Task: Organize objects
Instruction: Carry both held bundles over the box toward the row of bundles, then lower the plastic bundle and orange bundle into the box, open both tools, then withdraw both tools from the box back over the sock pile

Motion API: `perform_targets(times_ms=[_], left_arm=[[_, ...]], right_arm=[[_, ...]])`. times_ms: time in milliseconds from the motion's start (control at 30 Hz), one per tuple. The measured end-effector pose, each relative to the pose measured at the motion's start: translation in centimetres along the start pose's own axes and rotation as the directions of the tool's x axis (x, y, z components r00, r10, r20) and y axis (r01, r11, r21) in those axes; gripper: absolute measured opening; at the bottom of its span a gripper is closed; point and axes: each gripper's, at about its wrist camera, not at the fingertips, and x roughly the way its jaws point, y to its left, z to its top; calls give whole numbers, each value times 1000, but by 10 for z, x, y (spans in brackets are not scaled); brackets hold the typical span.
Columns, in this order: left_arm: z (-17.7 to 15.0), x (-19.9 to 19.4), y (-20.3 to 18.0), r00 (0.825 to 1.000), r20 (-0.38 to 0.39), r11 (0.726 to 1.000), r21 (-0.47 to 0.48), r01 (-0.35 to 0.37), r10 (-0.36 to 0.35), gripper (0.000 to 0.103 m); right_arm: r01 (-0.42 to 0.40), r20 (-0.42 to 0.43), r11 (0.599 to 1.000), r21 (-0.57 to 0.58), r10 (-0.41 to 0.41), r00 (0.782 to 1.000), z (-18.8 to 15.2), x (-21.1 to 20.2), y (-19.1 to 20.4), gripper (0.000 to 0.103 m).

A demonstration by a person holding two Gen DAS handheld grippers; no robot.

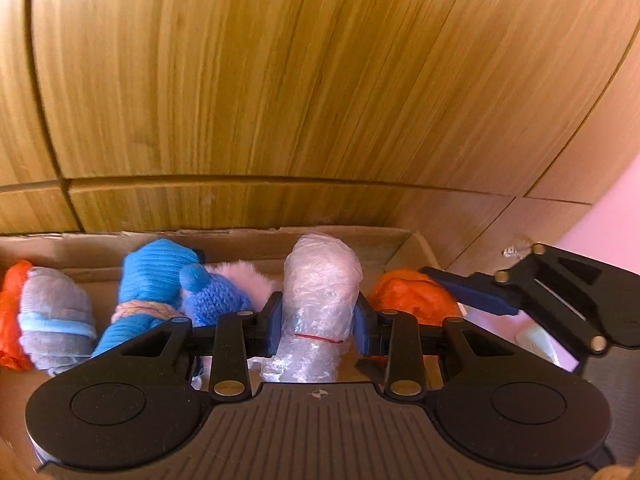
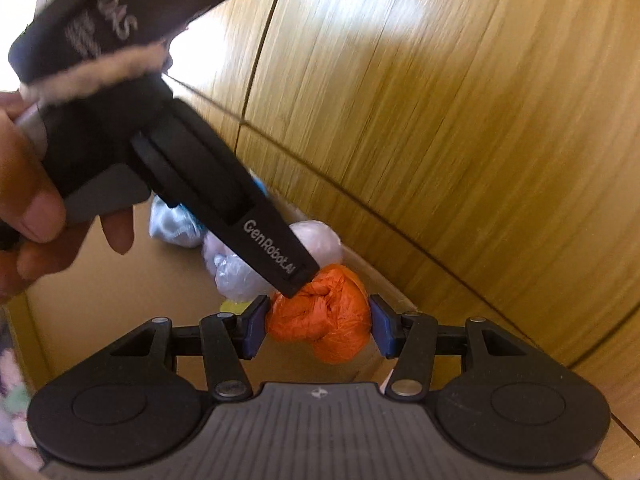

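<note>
My left gripper point(image 1: 318, 326) is shut on a clear plastic-wrapped bundle point(image 1: 322, 280) tied with a red band, upright inside the cardboard box point(image 1: 240, 240). An orange plastic bundle point(image 1: 412, 296) lies just right of it. My right gripper point(image 2: 318, 328) straddles that orange bundle point(image 2: 324, 316) with a small gap at each pad, so it looks open around it. The right gripper also shows in the left wrist view point(image 1: 516, 296). The left gripper's body point(image 2: 224, 192) crosses the right wrist view.
More bundles sit along the box's back wall: a blue sock roll point(image 1: 148, 284), a blue knit piece point(image 1: 216, 296), a grey sock roll point(image 1: 56, 316), pink fluff point(image 1: 244, 276). Wooden cabinet doors point(image 1: 280, 80) stand behind the box. A pink surface point(image 1: 616, 224) lies right.
</note>
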Motion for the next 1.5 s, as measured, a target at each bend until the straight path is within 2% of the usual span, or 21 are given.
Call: perform_targets(times_ms=[200,267,333,400,700,833,1033,1167,1333,1500], left_arm=[[0,13,-5,999,-12,999,29,-32,33,42],[0,18,-9,999,-8,998,41,-42,43,45],[-2,16,-11,999,-7,999,42,-31,32,61],[-2,20,-17,999,9,998,42,-38,37,71],[-4,-7,-20,999,47,1000,15,-6,5,80],[-4,-16,-23,999,47,1000,-22,17,-16,84],[-15,-65,-24,997,82,1000,-4,-4,5,94],[-27,-94,-20,992,119,998,17,-52,50,101],[-49,-138,-4,982,156,992,44,-114,106,102],[-80,-175,19,968,196,983,67,-173,157,102]], right_arm=[[-9,-34,1000,-5,9,999,-7,18,-2,49],[-12,-34,1000,9,12,999,-8,19,-4,50],[-8,-27,1000,19,8,1000,-9,19,-4,53],[-8,-16,999,31,9,1000,-9,16,-5,55],[8,15,999,48,-9,1000,-8,-12,-2,61],[7,16,995,99,-9,1000,-8,-26,-4,62],[56,-13,983,177,-54,998,-7,-50,1,73],[68,-43,968,240,-59,997,-12,-67,8,79],[79,-65,950,303,-62,996,-15,-84,17,82],[67,-43,920,386,-55,998,-14,-102,20,85]])
